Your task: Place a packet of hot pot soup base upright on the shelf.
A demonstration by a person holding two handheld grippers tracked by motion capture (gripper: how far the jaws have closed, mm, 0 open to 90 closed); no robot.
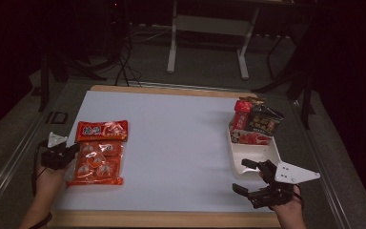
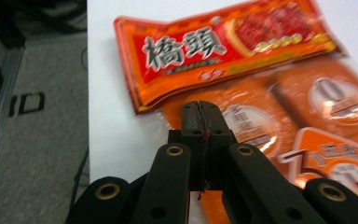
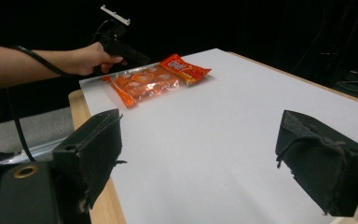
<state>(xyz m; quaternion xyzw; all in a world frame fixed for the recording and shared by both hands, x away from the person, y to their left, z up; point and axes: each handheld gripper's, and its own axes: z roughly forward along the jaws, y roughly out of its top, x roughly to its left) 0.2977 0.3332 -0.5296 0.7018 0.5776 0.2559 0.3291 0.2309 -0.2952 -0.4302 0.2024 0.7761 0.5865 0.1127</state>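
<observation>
Black jaws of the left tool [image 2: 200, 121] sit nearest the lens, pressed together with no gap, their tips on the near edge of the orange snack pack [image 2: 279, 126]. A bit of clear wrapper edge looks pinched between them, though blur makes it hard to be sure. From the high view, the left tool [image 1: 66, 153] is at the pack's [image 1: 96, 160] left edge, near the table's [image 1: 171, 143] left side; the pack lies flat, red header end away from the person.

Right tool [image 1: 253, 177] hovers wide open, holding nothing, beside the near end of the white tray [image 1: 255, 153], which holds a few packets [image 1: 257, 121] at its far end.

Step in hand, as I judge it: grab the pack to carry it to the tray. To do it well:
- check the pinch has real film, not just the seam lip, as thin wrapper slips
- lift slowly and level so the pack doesn't swing or tear
- keep the right tool open and out of the path, ready to steady the tray
</observation>
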